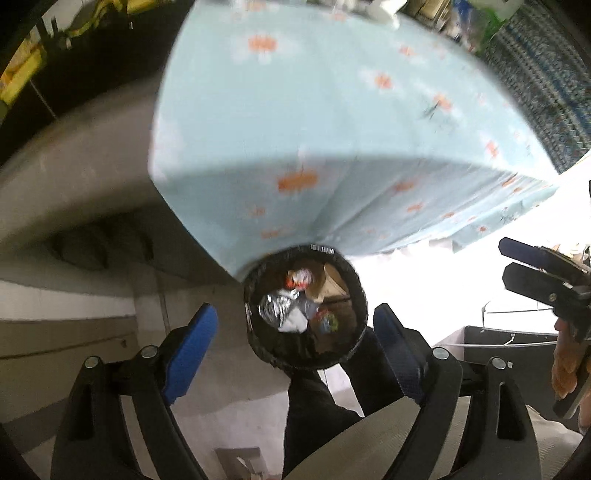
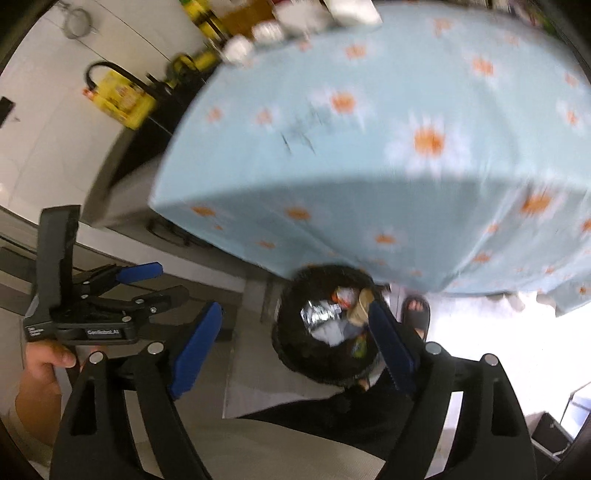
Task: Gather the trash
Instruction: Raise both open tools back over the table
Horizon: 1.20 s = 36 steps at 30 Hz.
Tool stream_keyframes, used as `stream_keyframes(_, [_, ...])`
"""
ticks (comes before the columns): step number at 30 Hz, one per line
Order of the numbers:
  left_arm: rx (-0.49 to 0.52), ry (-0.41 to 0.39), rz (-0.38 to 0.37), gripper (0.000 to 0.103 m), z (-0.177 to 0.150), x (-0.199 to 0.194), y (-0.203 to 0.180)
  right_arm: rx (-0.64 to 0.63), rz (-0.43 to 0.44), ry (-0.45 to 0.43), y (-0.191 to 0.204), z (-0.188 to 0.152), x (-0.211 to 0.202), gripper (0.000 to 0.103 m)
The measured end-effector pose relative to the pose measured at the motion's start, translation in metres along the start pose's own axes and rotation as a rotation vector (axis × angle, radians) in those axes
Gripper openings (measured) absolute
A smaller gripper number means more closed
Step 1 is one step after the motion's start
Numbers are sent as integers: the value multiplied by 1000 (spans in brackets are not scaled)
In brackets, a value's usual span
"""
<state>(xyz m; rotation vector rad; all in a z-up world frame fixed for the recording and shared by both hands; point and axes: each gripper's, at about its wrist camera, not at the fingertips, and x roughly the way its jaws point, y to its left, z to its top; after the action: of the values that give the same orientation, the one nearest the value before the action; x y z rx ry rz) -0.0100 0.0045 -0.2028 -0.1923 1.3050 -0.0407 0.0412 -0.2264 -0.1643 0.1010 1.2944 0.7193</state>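
Observation:
A round black trash bin (image 1: 258, 347) stands on the floor below the table's edge. Inside lie crumpled foil (image 1: 275, 308), a red and white wrapper (image 1: 300, 277), brown paper (image 1: 332, 282) and white tissue. My left gripper (image 1: 295, 347) hangs high above the bin, open, with nothing between its blue pads. My right gripper (image 2: 293, 347) is also above the bin (image 2: 291, 358), open and empty. Each gripper shows in the other's view: the right gripper (image 1: 511, 262) at the right edge, the left gripper (image 2: 162, 282) at the left.
A table under a light blue daisy cloth (image 1: 314, 110) overhangs the bin. White items (image 2: 258, 33) sit at its far edge. The person's sandalled foot (image 2: 415, 314) is beside the bin, dark trousers below. A yellow box (image 2: 118, 96) and dark furniture stand at the left.

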Motion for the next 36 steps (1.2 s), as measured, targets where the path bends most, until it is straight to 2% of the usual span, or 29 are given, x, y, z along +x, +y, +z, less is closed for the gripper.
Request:
stream_keyframes(3, [26,-53,17,85,13,-27,-4,-35,-2,-69,9,15,-26,86])
stream_keyframes(6, [43,-125,55,94,29,-52,-7,-54,-19,-123,14,30,-43,93])
stream_keyframes(10, [54,-192,84,94,54,-77,-6,-77,-40,-206,16,59,-68,96])
stream_keyframes(18, [89,-273,141,96,113,-105,-6,-107,-104,-267,-2,119,-81,98])
stream_keyframes(30, [85,-220,188,96,196,-65,7,-64,-123,-263,-47,209,-61,98])
stream_keyframes(36, [76,-197,201,96,241,-42,12,-46,-122,-206,-69,248,-19,98])
